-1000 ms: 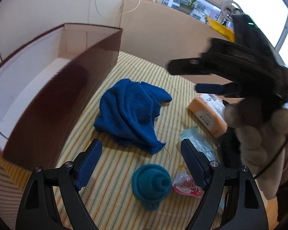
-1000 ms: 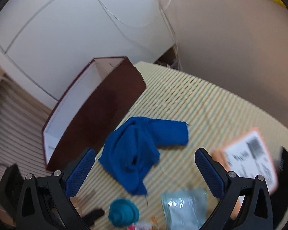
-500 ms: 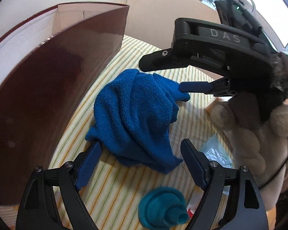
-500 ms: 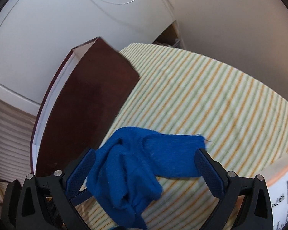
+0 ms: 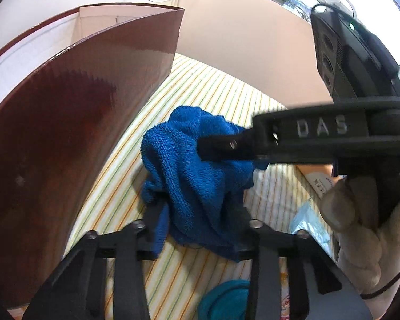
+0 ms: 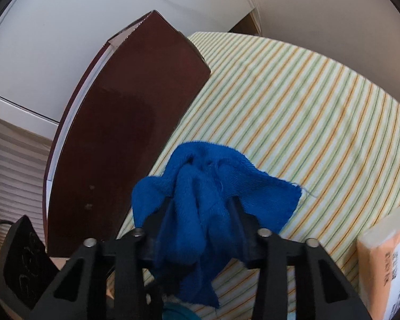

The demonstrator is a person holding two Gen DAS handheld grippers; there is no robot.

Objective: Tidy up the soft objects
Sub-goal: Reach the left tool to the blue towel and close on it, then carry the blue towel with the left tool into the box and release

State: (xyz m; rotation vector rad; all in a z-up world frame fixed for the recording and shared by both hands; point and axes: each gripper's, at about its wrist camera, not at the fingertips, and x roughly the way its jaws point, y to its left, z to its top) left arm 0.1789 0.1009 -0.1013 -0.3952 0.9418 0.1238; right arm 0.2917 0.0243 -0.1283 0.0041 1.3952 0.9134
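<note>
A crumpled blue towel (image 5: pixel 194 176) lies on the striped tablecloth beside a tall dark-red box (image 5: pixel 66 144). My left gripper (image 5: pixel 197 229) is shut on the towel's near edge. My right gripper (image 6: pixel 200 224) is shut on the towel's (image 6: pixel 213 186) upper folds; its black body (image 5: pixel 320 136) reaches in from the right in the left wrist view. The towel bunches between both sets of jaws. The box (image 6: pixel 125 133) stands just left of the towel, open at the top, with a white inside.
A teal knitted object (image 5: pixel 224 301) lies near the front. An orange-and-white tissue pack (image 6: pixel 386 261) and a pale blue packet (image 5: pixel 309 224) lie to the right. A beige board (image 5: pixel 248 40) stands behind the table.
Both grippers moved in onto the blue towel and closed on it. The towel is now bunched up between them and partly lifted.
</note>
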